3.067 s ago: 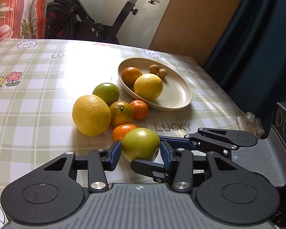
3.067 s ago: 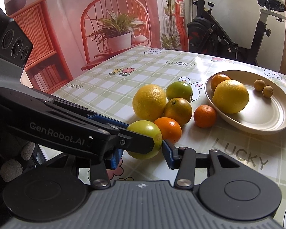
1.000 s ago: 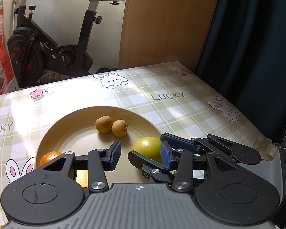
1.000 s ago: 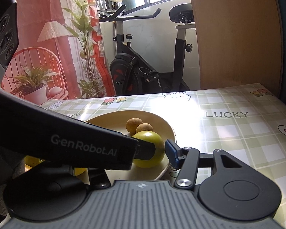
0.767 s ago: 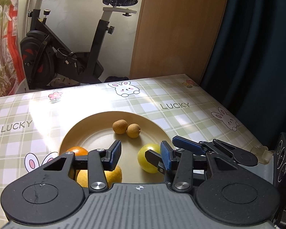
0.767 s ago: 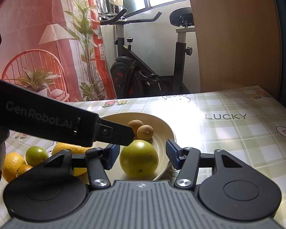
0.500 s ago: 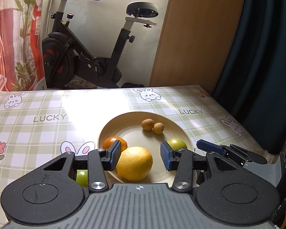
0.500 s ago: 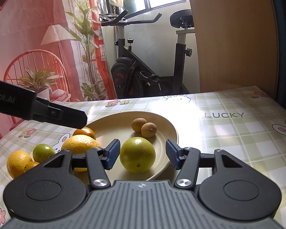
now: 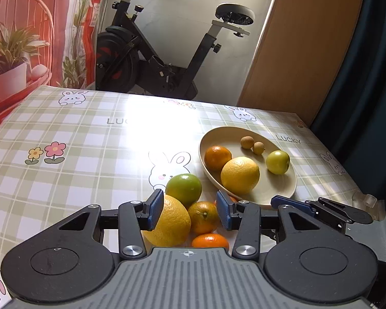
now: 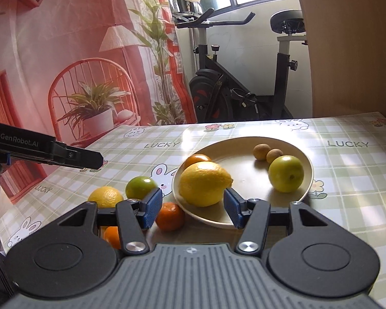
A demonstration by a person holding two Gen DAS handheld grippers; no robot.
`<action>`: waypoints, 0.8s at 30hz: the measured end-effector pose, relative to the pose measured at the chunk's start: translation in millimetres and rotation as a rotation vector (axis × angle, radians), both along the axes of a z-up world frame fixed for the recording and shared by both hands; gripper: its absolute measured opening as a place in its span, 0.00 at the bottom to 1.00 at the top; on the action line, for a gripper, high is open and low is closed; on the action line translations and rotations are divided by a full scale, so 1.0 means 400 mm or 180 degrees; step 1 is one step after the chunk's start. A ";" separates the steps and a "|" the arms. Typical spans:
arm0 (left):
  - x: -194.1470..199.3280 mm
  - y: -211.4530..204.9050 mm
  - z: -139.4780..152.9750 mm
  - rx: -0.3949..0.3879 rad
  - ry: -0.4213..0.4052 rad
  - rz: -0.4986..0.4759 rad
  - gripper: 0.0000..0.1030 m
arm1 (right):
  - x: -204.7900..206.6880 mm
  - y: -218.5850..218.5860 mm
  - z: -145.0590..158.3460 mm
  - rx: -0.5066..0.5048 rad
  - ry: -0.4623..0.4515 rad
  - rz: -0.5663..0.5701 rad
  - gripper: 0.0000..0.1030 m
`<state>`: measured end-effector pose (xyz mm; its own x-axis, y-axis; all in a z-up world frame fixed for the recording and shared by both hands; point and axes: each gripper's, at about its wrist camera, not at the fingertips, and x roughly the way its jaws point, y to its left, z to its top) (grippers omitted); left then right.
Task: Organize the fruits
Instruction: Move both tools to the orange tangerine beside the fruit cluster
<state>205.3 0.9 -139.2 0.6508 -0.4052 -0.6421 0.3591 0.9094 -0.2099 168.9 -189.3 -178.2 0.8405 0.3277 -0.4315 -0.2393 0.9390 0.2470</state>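
A beige plate [image 9: 283,188] [image 10: 231,149] holds a lemon [image 9: 240,175] [image 10: 203,183], an orange [image 9: 217,158], two small brown fruits [image 9: 252,144] and a yellow-green apple [image 9: 278,162] [image 10: 285,173]. On the cloth beside it lie a big yellow orange [image 9: 171,221], a green citrus [image 9: 184,187] [image 10: 140,187] and small oranges [image 9: 204,217] [image 10: 170,216]. My left gripper [image 9: 190,212] is open and empty above this pile. My right gripper [image 10: 191,207] is open and empty in front of the plate; it also shows in the left wrist view [image 9: 321,207].
The table has a green checked cloth [image 9: 90,141] with rabbits and "LUCKY" print. An exercise bike [image 9: 151,61] stands behind its far edge. A wooden panel [image 9: 303,51] and a dark curtain are at the right. The table's right edge is near the plate.
The yellow-green apple was carried from the pile to the plate and let go there. Both grippers have drawn back from the plate; the left one now hangs over the loose fruits.
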 end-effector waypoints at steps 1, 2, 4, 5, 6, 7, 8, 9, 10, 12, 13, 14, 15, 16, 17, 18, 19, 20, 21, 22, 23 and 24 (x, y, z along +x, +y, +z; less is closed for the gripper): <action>-0.004 0.004 -0.005 -0.0047 0.0034 -0.0001 0.46 | -0.001 0.019 -0.002 -0.0034 0.0016 0.0080 0.55; -0.014 0.013 -0.016 -0.0122 0.0083 -0.0004 0.46 | -0.002 0.037 -0.003 -0.0073 0.0032 0.0156 0.55; -0.032 0.025 -0.038 -0.0216 0.0164 0.0001 0.45 | -0.003 0.071 -0.009 -0.0153 0.0068 0.0303 0.55; -0.038 0.028 -0.047 -0.0240 0.0191 0.0006 0.45 | -0.004 0.087 -0.014 -0.0196 0.0087 0.0370 0.55; -0.051 0.031 -0.058 -0.0257 0.0220 -0.0004 0.45 | -0.003 0.102 -0.020 -0.0241 0.0110 0.0432 0.55; -0.054 0.032 -0.067 -0.0268 0.0240 -0.0015 0.45 | -0.002 0.116 -0.026 -0.0289 0.0130 0.0486 0.55; -0.055 0.031 -0.074 -0.0269 0.0256 -0.0026 0.45 | -0.001 0.130 -0.032 -0.0338 0.0146 0.0531 0.55; -0.055 0.029 -0.079 -0.0270 0.0271 -0.0035 0.45 | 0.003 0.141 -0.039 -0.0385 0.0160 0.0571 0.55; -0.054 0.028 -0.083 -0.0275 0.0285 -0.0042 0.45 | 0.007 0.151 -0.047 -0.0433 0.0171 0.0606 0.55; -0.055 0.024 -0.090 -0.0288 0.0315 -0.0061 0.45 | 0.013 0.166 -0.060 -0.0510 0.0177 0.0651 0.54; -0.053 0.023 -0.092 -0.0293 0.0327 -0.0063 0.45 | 0.016 0.172 -0.066 -0.0546 0.0167 0.0674 0.54; -0.050 0.023 -0.097 -0.0299 0.0345 -0.0060 0.45 | 0.017 0.177 -0.070 -0.0560 0.0150 0.0695 0.54; -0.047 0.022 -0.101 -0.0303 0.0360 -0.0059 0.45 | 0.016 0.181 -0.074 -0.0576 0.0141 0.0716 0.53; -0.046 0.021 -0.106 -0.0308 0.0375 -0.0057 0.45 | 0.018 0.187 -0.077 -0.0600 0.0135 0.0741 0.52; -0.045 0.019 -0.109 -0.0308 0.0386 -0.0056 0.45 | 0.017 0.192 -0.082 -0.0627 0.0124 0.0765 0.51; -0.047 0.018 -0.114 -0.0304 0.0397 -0.0055 0.45 | 0.016 0.195 -0.087 -0.0650 0.0117 0.0785 0.49; -0.046 0.017 -0.118 -0.0299 0.0403 -0.0049 0.45 | 0.017 0.198 -0.092 -0.0665 0.0120 0.0799 0.48; -0.045 0.018 -0.121 -0.0300 0.0416 -0.0041 0.45 | 0.018 0.200 -0.097 -0.0672 0.0132 0.0815 0.45; -0.041 0.018 -0.123 -0.0308 0.0434 -0.0033 0.44 | 0.018 0.201 -0.099 -0.0664 0.0138 0.0829 0.42; -0.038 0.018 -0.125 -0.0315 0.0445 -0.0026 0.44 | 0.019 0.201 -0.099 -0.0655 0.0126 0.0837 0.41; -0.035 0.015 -0.129 -0.0319 0.0460 -0.0017 0.44 | 0.018 0.201 -0.101 -0.0647 0.0122 0.0842 0.40; -0.032 0.014 -0.131 -0.0320 0.0468 -0.0014 0.44 | 0.018 0.200 -0.103 -0.0638 0.0128 0.0847 0.39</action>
